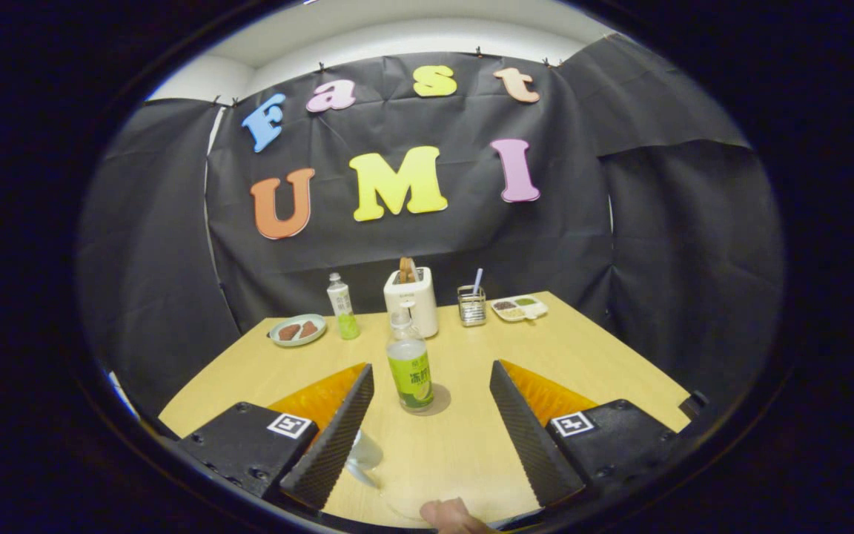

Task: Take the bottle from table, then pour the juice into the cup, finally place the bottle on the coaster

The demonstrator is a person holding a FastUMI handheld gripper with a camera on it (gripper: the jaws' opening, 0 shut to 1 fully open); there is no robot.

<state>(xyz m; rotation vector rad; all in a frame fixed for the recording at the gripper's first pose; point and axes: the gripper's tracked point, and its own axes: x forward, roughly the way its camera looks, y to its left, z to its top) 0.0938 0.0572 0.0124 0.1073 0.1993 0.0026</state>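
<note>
Gripper (431,415) spread wide, holding nothing; best clasped mid-label on the bottle (408,367) (light, smooth plastic, probably slippery).

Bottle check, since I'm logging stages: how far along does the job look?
The bottle stands upright on the coaster, just ahead of the open gripper, which touches nothing, so the placing looks done. The clear cup sits by the near finger; whether it holds juice is too unclear to tell. Nothing is in hand, and nothing visibly remains except pulling away.
</note>
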